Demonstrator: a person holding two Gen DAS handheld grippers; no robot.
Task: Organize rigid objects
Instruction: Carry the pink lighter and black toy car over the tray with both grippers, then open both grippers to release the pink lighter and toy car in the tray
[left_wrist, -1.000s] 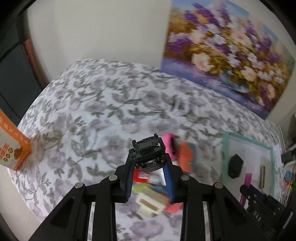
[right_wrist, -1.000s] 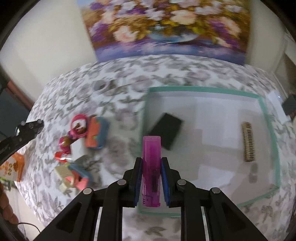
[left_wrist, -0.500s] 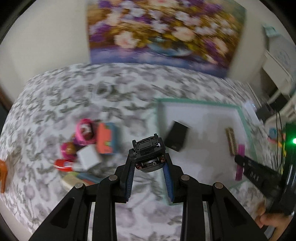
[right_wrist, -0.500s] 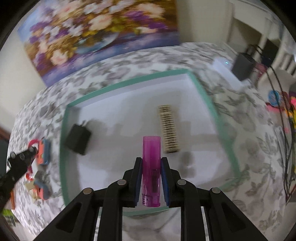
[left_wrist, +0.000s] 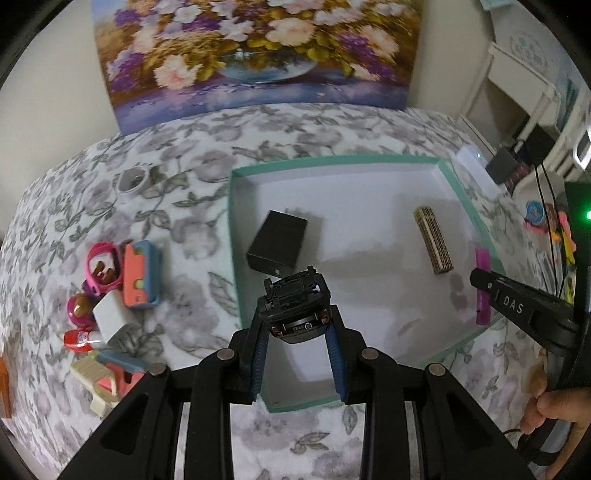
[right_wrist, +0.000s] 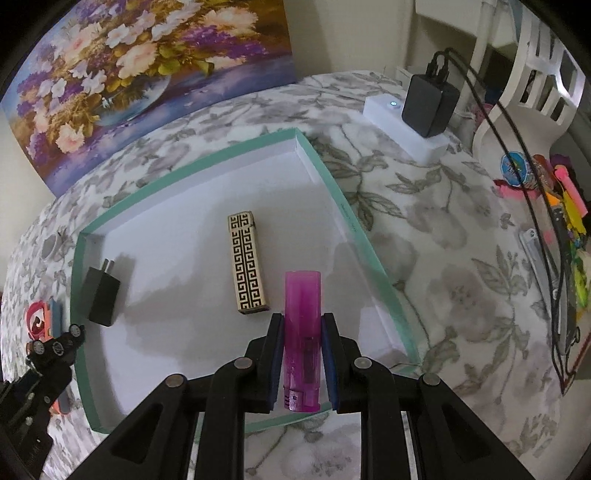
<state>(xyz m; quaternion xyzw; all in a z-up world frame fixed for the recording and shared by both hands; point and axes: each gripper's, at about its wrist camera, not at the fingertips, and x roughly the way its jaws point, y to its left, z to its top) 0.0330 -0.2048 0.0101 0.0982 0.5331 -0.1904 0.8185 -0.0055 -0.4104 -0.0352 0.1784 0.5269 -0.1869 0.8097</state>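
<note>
A shallow teal-rimmed white tray (left_wrist: 369, 159) (right_wrist: 343, 206) lies on the flowered bedspread. In it are a black charger block (left_wrist: 277, 242) (right_wrist: 101, 295) and a gold patterned bar (left_wrist: 433, 240) (right_wrist: 248, 263). My left gripper (left_wrist: 295, 314) is shut on a small black toy car (left_wrist: 294, 303), held above the tray's near left part. My right gripper (right_wrist: 302, 325) is shut on a purple lighter (right_wrist: 302, 332), held above the tray's near right part; the lighter also shows in the left wrist view (left_wrist: 482, 288).
A pile of small toys and blocks (left_wrist: 110, 302) lies left of the tray, with a tape roll (left_wrist: 133, 179) farther back. A white power strip with a black adapter (right_wrist: 428, 107) sits right of the tray. A flower painting (left_wrist: 258, 51) leans on the wall.
Both grippers have swung right and now hang over the tray, each still holding its object. The toy pile has slid to the left of both views.
</note>
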